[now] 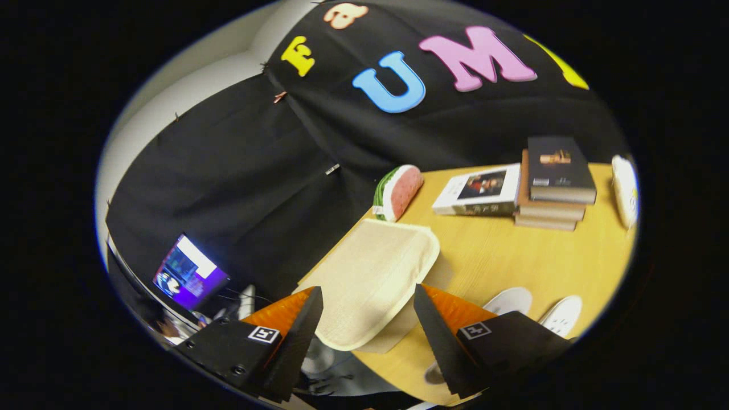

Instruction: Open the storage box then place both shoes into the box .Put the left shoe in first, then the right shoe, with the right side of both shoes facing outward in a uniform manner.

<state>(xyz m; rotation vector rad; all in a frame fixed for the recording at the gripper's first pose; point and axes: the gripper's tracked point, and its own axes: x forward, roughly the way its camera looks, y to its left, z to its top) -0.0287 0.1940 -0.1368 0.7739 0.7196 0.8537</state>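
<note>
Gripper view: tool (pixel 367 296) gapes wide, holding nothing, fingers flanking the cream lid (pixel 370 279) above the table (pixel 512 256).

Even, fairly bright overhead light falls on the wooden surface (pixel 501 256) with only a soft shadow beside the cream mat (pixel 370 279), a lit screen (pixel 188 273) glares nearby, and the fisheye view is tilted, motion-blurred throughout and strongly bent toward its rim.
</note>
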